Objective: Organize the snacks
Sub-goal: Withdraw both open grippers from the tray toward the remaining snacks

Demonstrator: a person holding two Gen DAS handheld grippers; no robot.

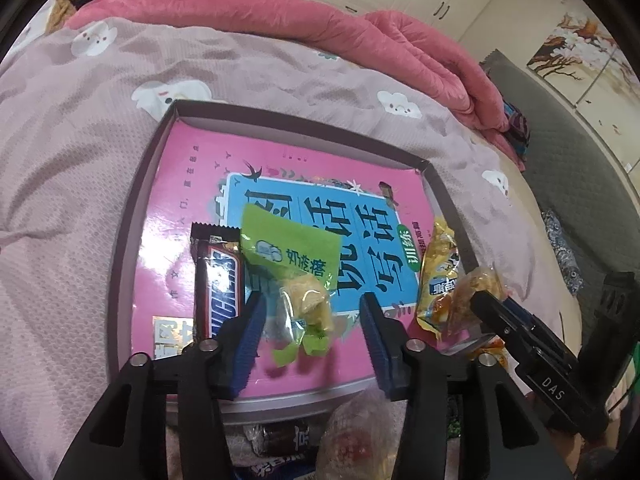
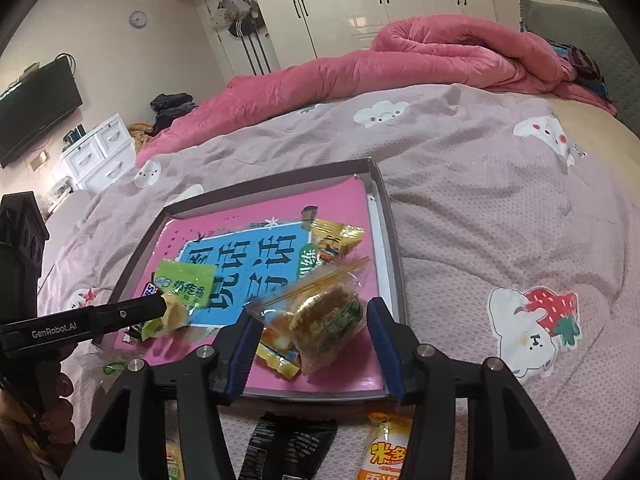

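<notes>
A shallow box tray [image 1: 136, 216] with a pink printed floor lies on the bed; it also shows in the right wrist view [image 2: 394, 248]. In it lie a Snickers bar [image 1: 220, 284], a green candy pack [image 1: 296, 268] and a yellow snack pack [image 1: 440, 276]. My left gripper [image 1: 312, 320] is open, its jaws either side of the green pack [image 2: 180, 292]. My right gripper [image 2: 308, 332] is open around a clear-wrapped cake snack [image 2: 320, 312], which lies on the tray floor beside the yellow pack [image 2: 336, 240].
Loose snacks lie on the sheet before the tray: a round wrapped sweet [image 1: 356, 436], a dark packet [image 2: 292, 448] and an orange packet [image 2: 384, 452]. A pink quilt [image 2: 420, 56] is heaped at the far side of the bed. A white drawer unit [image 2: 100, 156] stands at left.
</notes>
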